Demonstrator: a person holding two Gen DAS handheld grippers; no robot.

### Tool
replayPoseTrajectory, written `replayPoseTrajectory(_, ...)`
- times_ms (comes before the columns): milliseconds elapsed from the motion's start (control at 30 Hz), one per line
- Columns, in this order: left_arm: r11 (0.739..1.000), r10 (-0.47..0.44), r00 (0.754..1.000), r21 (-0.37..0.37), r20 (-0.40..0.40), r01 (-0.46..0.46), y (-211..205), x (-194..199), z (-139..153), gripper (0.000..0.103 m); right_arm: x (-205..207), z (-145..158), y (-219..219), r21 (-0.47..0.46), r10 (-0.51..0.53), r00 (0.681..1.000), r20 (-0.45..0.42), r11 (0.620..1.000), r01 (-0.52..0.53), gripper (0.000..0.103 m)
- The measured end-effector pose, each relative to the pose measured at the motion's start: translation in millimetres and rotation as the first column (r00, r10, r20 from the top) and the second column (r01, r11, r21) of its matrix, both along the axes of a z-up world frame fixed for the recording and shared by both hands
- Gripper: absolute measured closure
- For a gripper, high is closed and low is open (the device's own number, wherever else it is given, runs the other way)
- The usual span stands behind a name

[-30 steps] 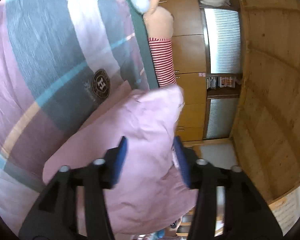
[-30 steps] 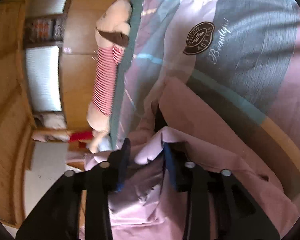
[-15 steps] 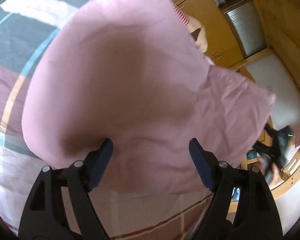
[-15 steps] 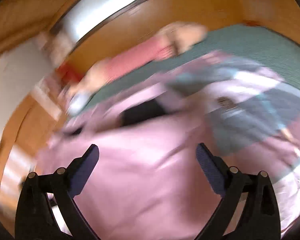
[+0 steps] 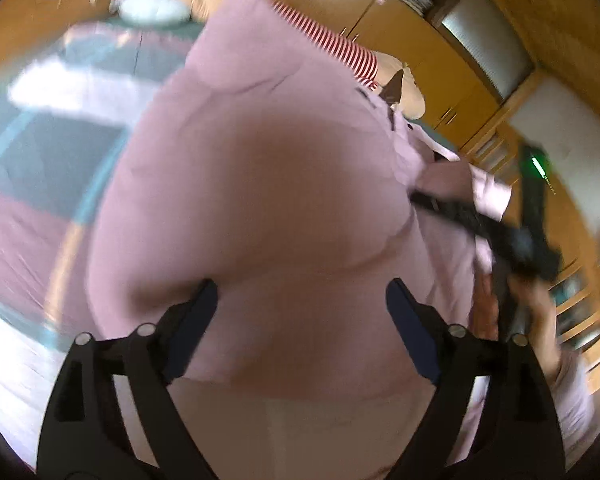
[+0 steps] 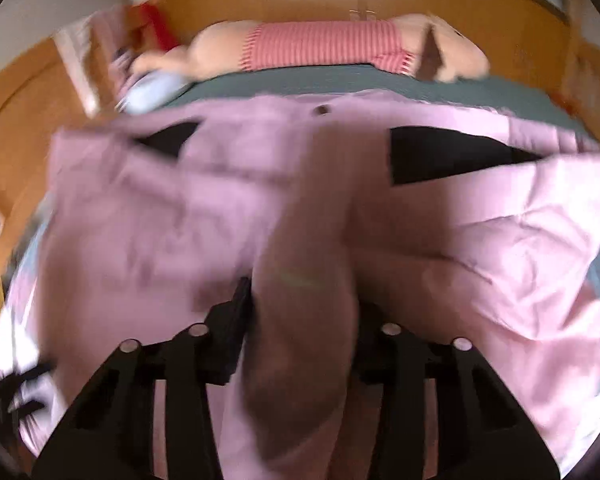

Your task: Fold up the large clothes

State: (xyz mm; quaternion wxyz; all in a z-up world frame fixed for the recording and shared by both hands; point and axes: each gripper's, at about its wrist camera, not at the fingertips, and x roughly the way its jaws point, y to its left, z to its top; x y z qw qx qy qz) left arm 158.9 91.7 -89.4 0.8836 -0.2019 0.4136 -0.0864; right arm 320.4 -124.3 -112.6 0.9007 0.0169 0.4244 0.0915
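A large pink garment [image 5: 280, 180] lies spread over the bed and fills most of both views. My left gripper [image 5: 302, 322] hovers at its near edge. Its jaws are opening wide, and the blue pads [image 5: 196, 320] stand clear of the cloth, which lies beneath them. In the right wrist view a raised fold of the pink garment [image 6: 500, 220] runs up between the fingers of my right gripper [image 6: 304, 320]. Its jaws are closing on that fold, which hides the right pad. In the left wrist view the right gripper [image 5: 516, 240] shows at the garment's right side, with a hand [image 5: 540, 312] behind it.
A plush toy in a red-and-white striped top [image 6: 324, 46] lies along the far edge of the bed on a green sheet [image 6: 380, 84]. The bedspread [image 5: 48, 152] has grey, white and pink bands. Wooden cabinets [image 5: 420, 60] stand behind the bed.
The left gripper let go of the pink cloth and spread its jaws as the garment settled on the bed. The right gripper opened wide, swung round, then closed on a fold.
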Motion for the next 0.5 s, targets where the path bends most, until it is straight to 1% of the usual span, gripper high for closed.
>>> replayPoseTrajectory(67,0.999,-0.019,1.000,0.047,0.006,0.018,-2,3,2,0.014,19,-3,6,-0.033,-0.051,0.998,0.032,0.998,0.052,0.066)
replayPoseTrajectory(133,0.999,-0.012,1.000,0.052,0.002,0.012,5,10,-3,0.014,39,-10,10,-0.063,-0.091,0.995,0.030,0.994,0.092,0.065)
replayPoseTrajectory(167,0.999,-0.007,1.000,0.050,0.003,0.007,7,9,-4,0.014,44,-10,15,-0.088,-0.105,0.994,0.037,0.990,0.108,0.062)
replayPoseTrajectory(233,0.998,-0.005,1.000,0.057,0.004,0.005,6,13,-4,0.014,50,-8,23,-0.151,-0.123,0.991,0.061,0.980,0.131,0.056)
replayPoseTrajectory(267,0.997,-0.014,1.000,0.074,0.000,0.014,5,13,-4,0.013,48,-8,26,-0.184,-0.126,0.989,0.075,0.973,0.138,0.053)
replayPoseTrajectory(300,0.996,-0.020,1.000,0.086,-0.007,0.021,2,14,-2,0.011,44,-6,28,-0.205,-0.124,0.988,0.092,0.969,0.140,0.052)
replayPoseTrajectory(333,0.995,-0.023,1.000,0.100,-0.020,0.025,2,15,-4,0.011,42,-3,26,-0.206,-0.122,0.987,0.103,0.968,0.141,0.050)
replayPoseTrajectory(367,0.994,-0.020,0.999,0.107,-0.032,0.023,-1,19,-6,0.011,32,3,23,-0.179,-0.112,0.986,0.120,0.975,0.133,0.049)
replayPoseTrajectory(400,0.994,-0.016,0.999,0.110,-0.050,0.021,-6,30,-13,0.011,19,13,18,-0.111,-0.099,0.982,0.159,0.987,0.117,0.048)
replayPoseTrajectory(433,0.995,-0.016,0.997,0.101,-0.069,0.023,-3,32,-15,0.011,4,21,11,-0.055,-0.097,0.975,0.202,0.992,0.110,0.038)
replayPoseTrajectory(467,0.996,-0.017,0.997,0.089,-0.074,0.023,-1,30,-22,0.011,-17,32,4,-0.001,-0.113,0.957,0.266,0.993,0.118,0.021)
replayPoseTrajectory(500,0.997,-0.015,0.997,0.074,-0.075,0.021,2,30,-23,0.011,-30,38,1,0.023,-0.123,0.944,0.305,0.992,0.122,0.015)
